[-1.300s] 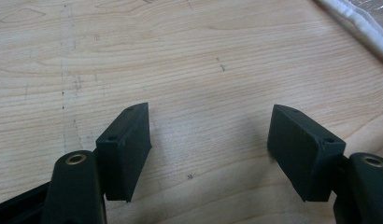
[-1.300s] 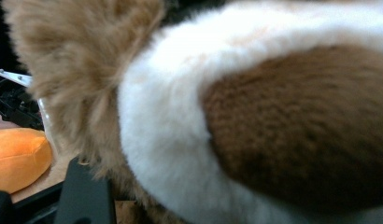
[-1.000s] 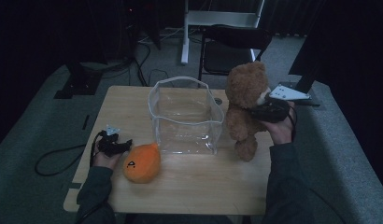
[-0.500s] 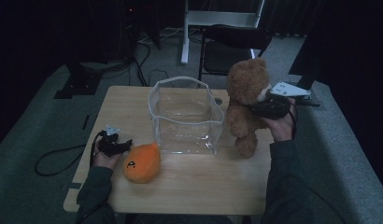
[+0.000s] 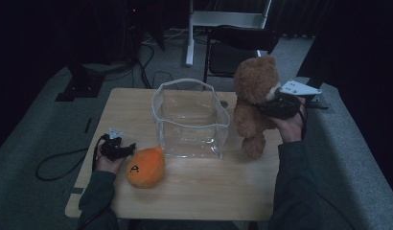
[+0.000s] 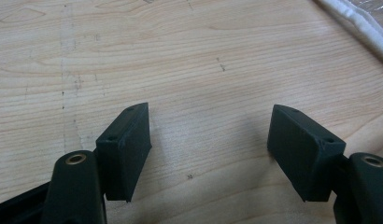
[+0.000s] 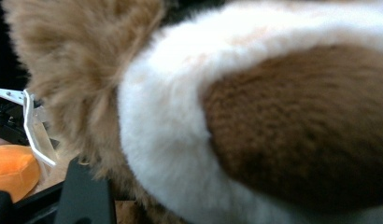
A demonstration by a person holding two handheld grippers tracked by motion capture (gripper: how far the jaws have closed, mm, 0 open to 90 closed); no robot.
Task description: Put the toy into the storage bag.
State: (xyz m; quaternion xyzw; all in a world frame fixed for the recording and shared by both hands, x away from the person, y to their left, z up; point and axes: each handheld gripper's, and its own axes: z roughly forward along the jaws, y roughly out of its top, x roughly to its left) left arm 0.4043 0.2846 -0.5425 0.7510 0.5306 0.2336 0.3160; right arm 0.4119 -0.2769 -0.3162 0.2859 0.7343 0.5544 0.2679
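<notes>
high view: a light wooden table (image 5: 199, 191) carries a clear soft plastic bin with a white rim (image 5: 190, 117) at its middle. right of the bin, a brown plush teddy bear (image 5: 254, 103) is held upright, its feet hanging just above the table's right part. the right gripper (image 5: 273, 103) meets the bear from the right at chest height, a grey three-cornered plate on top of it; the right hand (image 5: 290, 125) grips it from below, the sleeve coming in from the near edge. at the near left, the left gripper (image 5: 122, 148) lies low over the table in the left hand (image 5: 106, 163), its cable trailing off the left edge. a round orange plush toy with a small dark mark (image 5: 145, 166) sits just right of that gripper, near the bin's near left corner. a dark folding chair (image 5: 235, 45) stands on the grey floor beyond the far edge.

left gripper view: both black jaws stand wide apart over bare wood grain, released, nothing between them. the bin's white rim crosses the upper right corner.

right gripper view: brown and white fur of the bear presses close in front of the camera; one black jaw rises at lower left, against the fur. the gripper is grasping the bear. the orange toy shows at the far left edge, with the bin's rim beside it.
</notes>
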